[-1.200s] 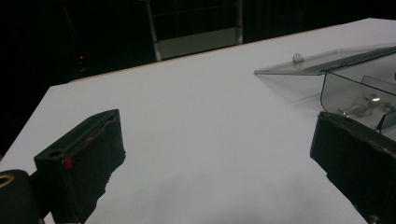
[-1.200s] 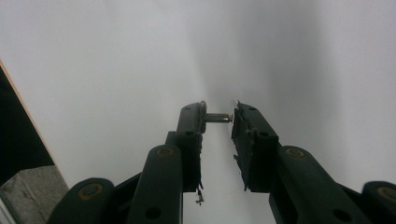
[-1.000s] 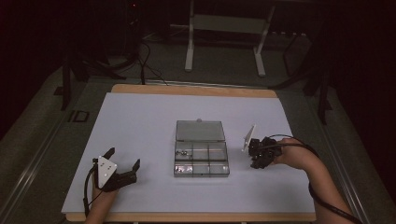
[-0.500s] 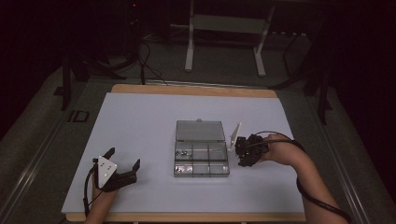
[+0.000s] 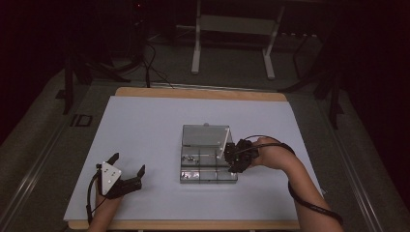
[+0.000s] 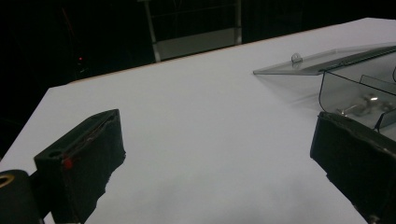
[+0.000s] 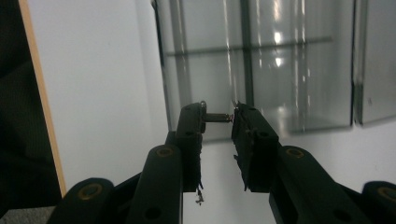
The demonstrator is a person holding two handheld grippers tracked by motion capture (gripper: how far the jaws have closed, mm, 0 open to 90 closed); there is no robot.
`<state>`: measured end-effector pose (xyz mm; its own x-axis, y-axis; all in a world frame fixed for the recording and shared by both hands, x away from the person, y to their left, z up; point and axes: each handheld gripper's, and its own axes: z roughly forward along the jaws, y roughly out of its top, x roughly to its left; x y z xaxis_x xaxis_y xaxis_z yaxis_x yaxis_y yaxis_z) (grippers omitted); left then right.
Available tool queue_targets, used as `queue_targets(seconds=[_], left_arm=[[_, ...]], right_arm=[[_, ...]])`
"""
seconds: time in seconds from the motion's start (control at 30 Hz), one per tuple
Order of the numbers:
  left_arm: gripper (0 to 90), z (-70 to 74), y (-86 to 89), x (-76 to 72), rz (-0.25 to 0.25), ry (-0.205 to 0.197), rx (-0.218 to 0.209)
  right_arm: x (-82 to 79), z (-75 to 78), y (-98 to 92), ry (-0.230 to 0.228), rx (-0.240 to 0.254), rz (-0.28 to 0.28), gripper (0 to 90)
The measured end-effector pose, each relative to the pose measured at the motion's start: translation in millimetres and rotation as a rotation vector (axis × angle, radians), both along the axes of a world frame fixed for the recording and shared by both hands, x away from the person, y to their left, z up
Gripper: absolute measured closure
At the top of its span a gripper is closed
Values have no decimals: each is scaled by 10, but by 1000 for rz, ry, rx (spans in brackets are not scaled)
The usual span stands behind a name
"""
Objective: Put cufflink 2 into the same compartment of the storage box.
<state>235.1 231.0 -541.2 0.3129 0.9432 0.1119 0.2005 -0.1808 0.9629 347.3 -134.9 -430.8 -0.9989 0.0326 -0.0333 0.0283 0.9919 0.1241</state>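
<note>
Screw point(image 7: 217, 117) pinched end to end between the right gripper point(image 7: 218, 119) tips, over the near edge of the clear box point(image 5: 186, 145) — thin hold, likely to twist and drop outside; left gripper point(image 5: 126, 170) wide, idle on the table point(image 5: 145, 125).

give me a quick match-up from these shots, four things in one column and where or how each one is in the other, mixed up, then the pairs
Things
1. left gripper
2. right gripper
3. screw
4. clear box

States
A. lid open, mid-table
B. pinched end to end between two jaws
C. open, near the table's front left
D. shut on a small part, at the box's right edge

Pairs: 1-C, 2-D, 3-B, 4-A
</note>
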Motion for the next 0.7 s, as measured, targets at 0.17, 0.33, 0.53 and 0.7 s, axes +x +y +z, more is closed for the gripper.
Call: queue_targets(seconds=[0.17,0.33,0.53,0.7], left_arm=[[38,0,0,0,-1,0,-1],[38,0,-1,-1,-2,-1,-1],[39,0,-1,0,-2,-1,0],[39,0,0,-1,-3,-2,-1]], right_arm=[[-9,-28,150,3,-1,19,719],[-21,-35,284,-5,33,38,719],[-45,-77,472,-8,46,72,719],[-58,-125,616,-1,79,94,719]])
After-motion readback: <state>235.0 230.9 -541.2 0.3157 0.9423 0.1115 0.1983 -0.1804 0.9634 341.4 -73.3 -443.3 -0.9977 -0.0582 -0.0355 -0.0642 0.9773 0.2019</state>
